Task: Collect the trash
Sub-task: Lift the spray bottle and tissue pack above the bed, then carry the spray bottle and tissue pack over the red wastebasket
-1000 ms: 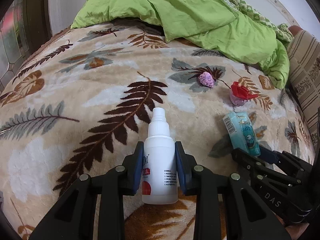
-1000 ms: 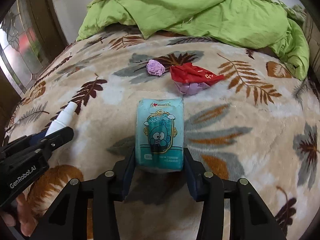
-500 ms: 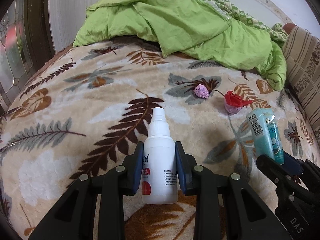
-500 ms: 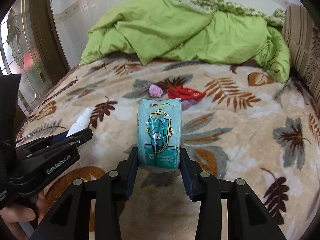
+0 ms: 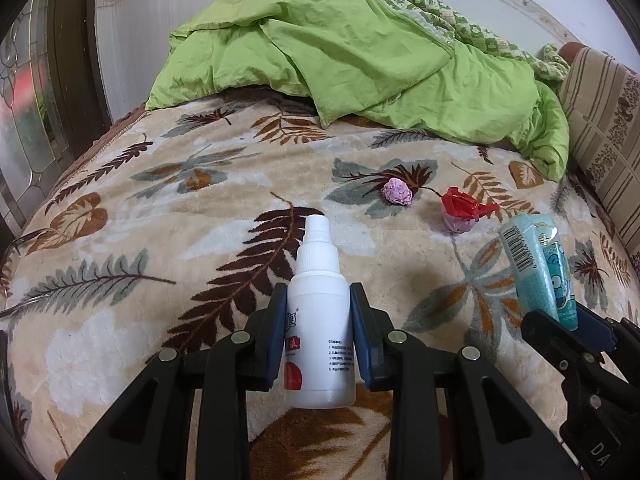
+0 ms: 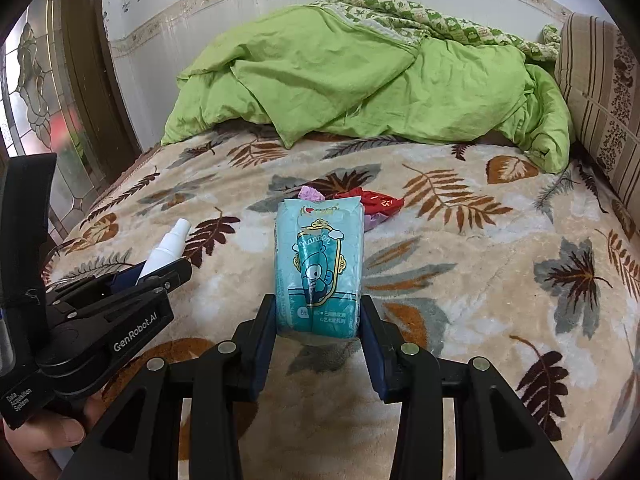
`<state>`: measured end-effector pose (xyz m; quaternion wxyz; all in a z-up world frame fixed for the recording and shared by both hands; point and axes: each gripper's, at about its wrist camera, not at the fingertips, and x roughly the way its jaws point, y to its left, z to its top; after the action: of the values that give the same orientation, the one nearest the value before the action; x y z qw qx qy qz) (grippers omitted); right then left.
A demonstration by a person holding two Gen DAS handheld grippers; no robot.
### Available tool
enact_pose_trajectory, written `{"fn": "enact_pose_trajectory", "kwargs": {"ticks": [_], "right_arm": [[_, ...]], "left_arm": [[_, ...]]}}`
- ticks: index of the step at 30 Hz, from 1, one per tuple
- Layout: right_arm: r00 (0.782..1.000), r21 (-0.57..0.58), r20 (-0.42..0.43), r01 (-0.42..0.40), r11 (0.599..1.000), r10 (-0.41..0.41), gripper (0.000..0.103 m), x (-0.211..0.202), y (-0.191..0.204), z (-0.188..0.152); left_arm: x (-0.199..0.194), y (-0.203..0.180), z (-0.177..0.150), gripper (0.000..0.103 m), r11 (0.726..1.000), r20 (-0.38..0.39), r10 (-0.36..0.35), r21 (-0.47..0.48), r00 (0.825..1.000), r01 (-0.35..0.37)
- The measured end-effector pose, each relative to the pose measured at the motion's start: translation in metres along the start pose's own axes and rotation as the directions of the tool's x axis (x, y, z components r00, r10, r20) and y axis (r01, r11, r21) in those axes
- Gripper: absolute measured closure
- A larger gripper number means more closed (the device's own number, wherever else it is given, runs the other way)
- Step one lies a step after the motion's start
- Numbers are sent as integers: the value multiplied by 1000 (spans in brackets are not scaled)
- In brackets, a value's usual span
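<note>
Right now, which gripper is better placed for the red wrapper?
Neither is free: left gripper holds the spray bottle, right gripper the tissue pack. Right sits nearer the red wrapper.

— What's my left gripper (image 5: 319, 330) clamped on?
— A smooth, matt white plastic bottle (image 5: 320, 320). My right gripper (image 6: 319, 332) pinches a glossy, crinkled teal film pack (image 6: 319, 266).
— And the bed cover?
— A plush, fuzzy fleece blanket (image 5: 160, 240). By its far edge lie a crumpled green cloth duvet (image 5: 360, 60), a wad of pink paper (image 5: 397, 192) and shiny red wrapper film (image 5: 464, 205).
</note>
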<state>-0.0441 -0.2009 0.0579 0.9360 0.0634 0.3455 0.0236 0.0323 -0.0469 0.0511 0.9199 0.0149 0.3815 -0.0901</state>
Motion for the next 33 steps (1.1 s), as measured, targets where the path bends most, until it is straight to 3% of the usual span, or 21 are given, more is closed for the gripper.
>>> {"fn": "enact_pose_trajectory", "kwargs": {"ticks": [13,21,25,33], "right_arm": [[1000,34,23,9,999,-10,60,-21,2,-4],[1000,104,9,-17,994,17,60,-56,0,-20],[1000,116,4,-8,993,7,60,-84,-6,-32],[1000,174,20,-5,985,1,60,-142,-31,-49]], "left_arm": [[-10,-5,-1,74,1000,25,-16,16,1000,16],[-36,-10,-2,74,993,37,-120,6,992,120],[-57,-16,-14,74,977,22,-215,-1,976,215],[-111,-47,-43,74,922,1,-383,68,924,382]]}}
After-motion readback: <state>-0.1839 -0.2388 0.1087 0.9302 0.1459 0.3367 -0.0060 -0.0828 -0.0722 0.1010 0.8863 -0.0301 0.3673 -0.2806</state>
